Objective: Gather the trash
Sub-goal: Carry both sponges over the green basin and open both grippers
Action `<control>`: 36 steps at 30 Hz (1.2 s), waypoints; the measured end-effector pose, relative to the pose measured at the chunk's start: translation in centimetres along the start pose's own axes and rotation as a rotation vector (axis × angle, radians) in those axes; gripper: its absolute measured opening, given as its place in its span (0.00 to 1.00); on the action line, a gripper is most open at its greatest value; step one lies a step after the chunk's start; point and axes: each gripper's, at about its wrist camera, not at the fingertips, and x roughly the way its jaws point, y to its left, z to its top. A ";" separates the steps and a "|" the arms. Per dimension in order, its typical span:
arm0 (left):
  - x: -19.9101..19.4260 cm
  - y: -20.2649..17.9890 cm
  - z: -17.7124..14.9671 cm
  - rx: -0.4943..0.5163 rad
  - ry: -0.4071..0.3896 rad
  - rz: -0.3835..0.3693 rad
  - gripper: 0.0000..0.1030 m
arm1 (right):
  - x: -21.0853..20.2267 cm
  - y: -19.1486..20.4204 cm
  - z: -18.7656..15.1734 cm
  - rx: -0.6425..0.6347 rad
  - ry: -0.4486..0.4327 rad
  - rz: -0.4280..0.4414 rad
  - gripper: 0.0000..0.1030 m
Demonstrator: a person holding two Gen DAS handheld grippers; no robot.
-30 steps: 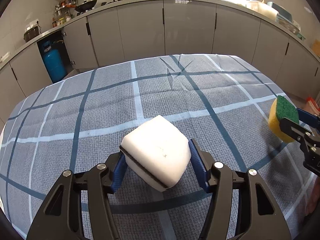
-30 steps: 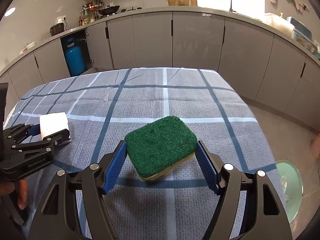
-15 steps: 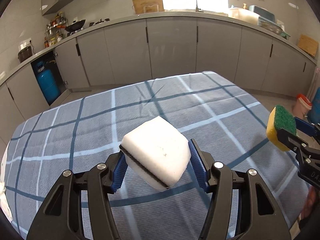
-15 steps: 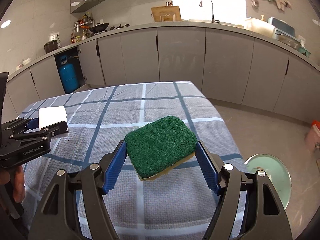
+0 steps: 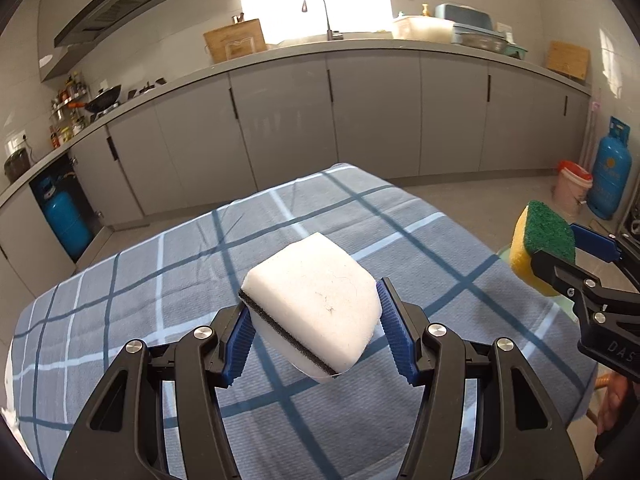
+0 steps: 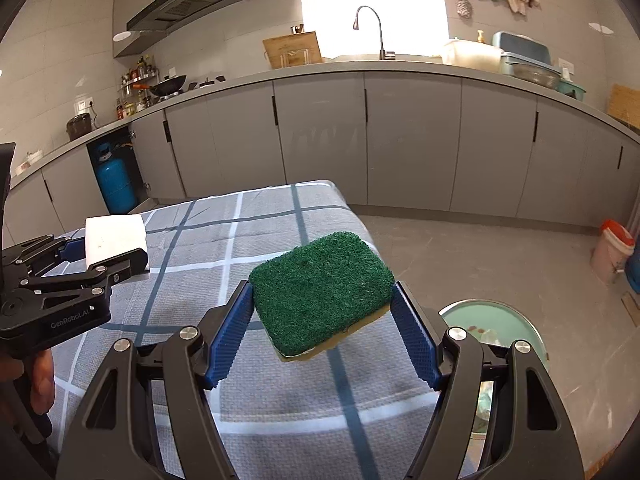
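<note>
Both grippers are loaded up. The left gripper (image 5: 316,332) has its jaws clamped on a white sponge (image 5: 314,306), held up above the checked cloth on the counter (image 5: 180,264). The right gripper (image 6: 322,330) is squeezing a green scrub sponge (image 6: 322,302) out over the counter's edge, with a pale green bin (image 6: 500,320) on the floor just beside it.
</note>
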 end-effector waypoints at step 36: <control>1.5 -14.3 3.5 0.214 -0.051 -0.187 0.56 | -4.2 -12.9 -2.2 0.165 -0.027 -0.194 0.68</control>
